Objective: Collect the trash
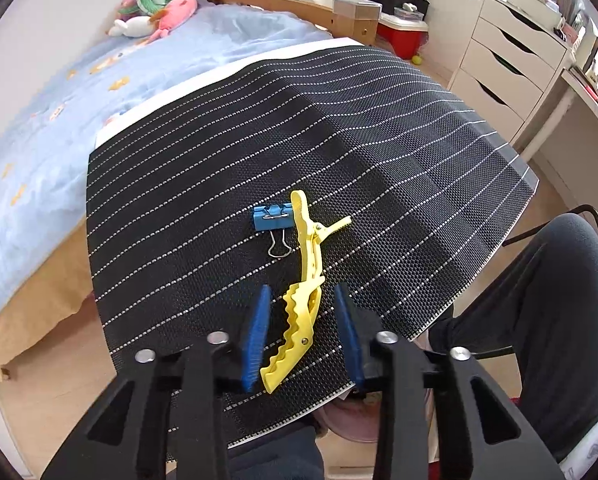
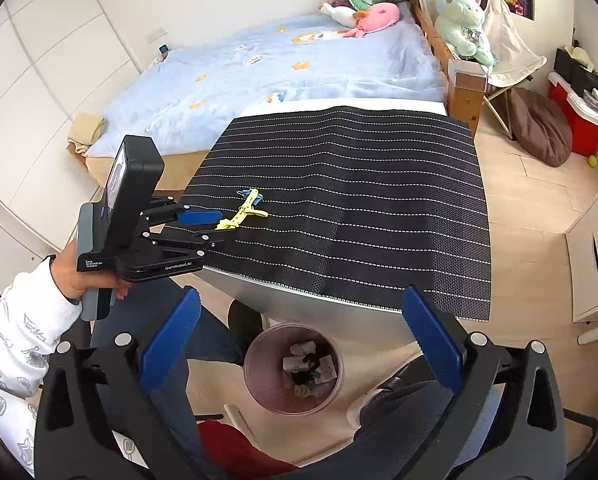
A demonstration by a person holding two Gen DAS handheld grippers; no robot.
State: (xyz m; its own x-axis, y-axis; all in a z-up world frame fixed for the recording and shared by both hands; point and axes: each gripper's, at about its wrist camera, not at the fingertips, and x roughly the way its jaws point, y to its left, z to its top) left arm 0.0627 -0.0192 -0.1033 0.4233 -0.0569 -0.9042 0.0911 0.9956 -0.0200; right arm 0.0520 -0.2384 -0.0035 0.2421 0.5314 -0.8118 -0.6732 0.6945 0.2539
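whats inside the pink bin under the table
The pink bin on the floor holds a few scraps: small white paper or packaging pieces, something dark, and a yellowish item near the bottom. Anything beneath those pieces is covered, and the left wrist view shows only the bin's edge.

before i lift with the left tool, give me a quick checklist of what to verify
1. Is the yellow hair clip between the pads of the left tool: ok.
2. Are the pads pressing on the clip: not ok, gaps show on both sides.
3. Is the blue binder clip free of the hair clip: cannot tell, they lie very close.
4. Is the trash bin open and standing on the floor: ok.
5. Is the right tool open and empty: ok.
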